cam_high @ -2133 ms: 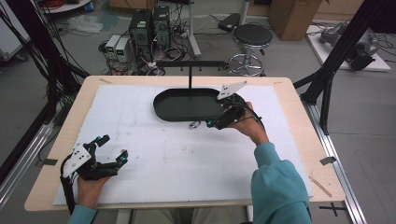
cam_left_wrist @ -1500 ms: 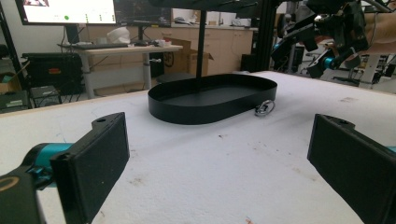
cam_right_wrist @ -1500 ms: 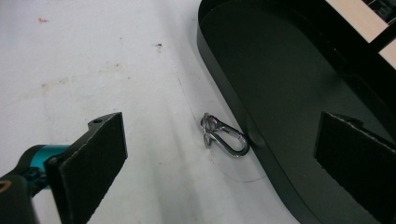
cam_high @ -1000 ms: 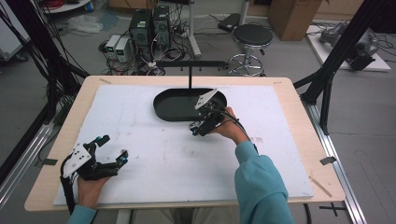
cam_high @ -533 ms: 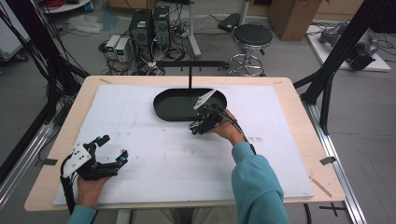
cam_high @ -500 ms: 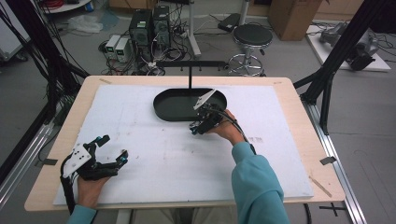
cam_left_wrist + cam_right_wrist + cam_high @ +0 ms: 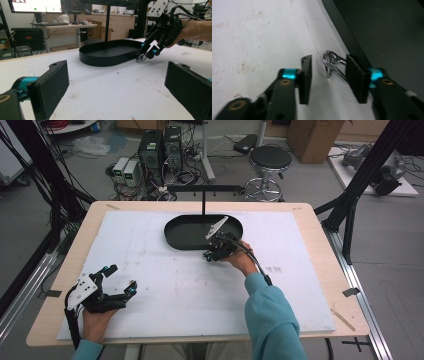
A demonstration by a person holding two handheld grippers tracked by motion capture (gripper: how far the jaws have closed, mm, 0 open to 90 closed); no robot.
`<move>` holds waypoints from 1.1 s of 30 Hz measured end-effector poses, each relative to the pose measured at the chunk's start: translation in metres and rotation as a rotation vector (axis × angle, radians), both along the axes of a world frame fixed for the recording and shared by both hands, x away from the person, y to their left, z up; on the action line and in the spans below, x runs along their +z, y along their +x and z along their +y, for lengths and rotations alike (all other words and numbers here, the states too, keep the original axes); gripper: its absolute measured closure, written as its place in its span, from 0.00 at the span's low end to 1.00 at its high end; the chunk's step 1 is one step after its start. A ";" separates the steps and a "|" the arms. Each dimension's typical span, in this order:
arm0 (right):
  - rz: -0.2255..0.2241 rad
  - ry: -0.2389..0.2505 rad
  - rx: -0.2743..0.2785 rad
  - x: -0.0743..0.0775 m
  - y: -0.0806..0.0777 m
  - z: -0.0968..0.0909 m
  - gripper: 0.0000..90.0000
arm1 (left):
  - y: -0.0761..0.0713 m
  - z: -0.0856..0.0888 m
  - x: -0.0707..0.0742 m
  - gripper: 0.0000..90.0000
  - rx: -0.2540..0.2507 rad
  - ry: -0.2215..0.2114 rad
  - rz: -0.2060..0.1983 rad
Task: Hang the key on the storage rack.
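A small silver metal ring clip (image 7: 331,65) is seen lying on the white table surface. It rests just beside the black oval tray's (image 7: 342,37) outer wall.

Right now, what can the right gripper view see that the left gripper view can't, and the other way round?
The right gripper view alone gives a close look at the small silver wire clip lying on the white mat, between the right gripper and its open fingers. The left gripper view alone shows the left gripper with its fingers wide apart, the whole oval black tray, the person's right hand and desks behind the table. Both show the clip, the tray's wall beside it and the white mat.
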State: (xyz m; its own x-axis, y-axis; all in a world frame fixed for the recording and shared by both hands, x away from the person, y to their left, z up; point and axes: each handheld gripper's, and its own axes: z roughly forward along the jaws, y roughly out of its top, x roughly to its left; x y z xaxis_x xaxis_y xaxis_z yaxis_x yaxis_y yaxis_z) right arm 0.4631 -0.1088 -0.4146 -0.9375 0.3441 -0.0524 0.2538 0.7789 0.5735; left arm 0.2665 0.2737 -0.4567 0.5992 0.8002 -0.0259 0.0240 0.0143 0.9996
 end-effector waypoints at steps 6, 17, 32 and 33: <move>0.000 -0.013 -0.004 0.000 0.000 0.001 0.81 | 0.000 0.000 0.000 0.07 0.001 -0.002 0.003; 0.007 -0.018 -0.001 -0.002 0.001 0.001 0.90 | 0.000 0.000 0.000 0.07 0.000 0.000 0.002; 0.002 -0.026 0.000 -0.001 0.001 0.002 0.98 | 0.000 0.000 0.000 0.07 -0.001 0.000 0.002; 0.001 -0.033 0.001 -0.001 0.001 0.002 0.98 | 0.000 0.000 0.000 0.07 0.000 0.000 0.002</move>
State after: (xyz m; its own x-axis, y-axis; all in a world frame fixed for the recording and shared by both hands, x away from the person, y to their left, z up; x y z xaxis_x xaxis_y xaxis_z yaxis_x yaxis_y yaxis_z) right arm 0.4639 -0.1065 -0.4154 -0.9380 0.3408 -0.0630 0.2530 0.7977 0.5474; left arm 0.2665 0.2737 -0.4567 0.5990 0.8003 -0.0275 0.0260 0.0148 0.9996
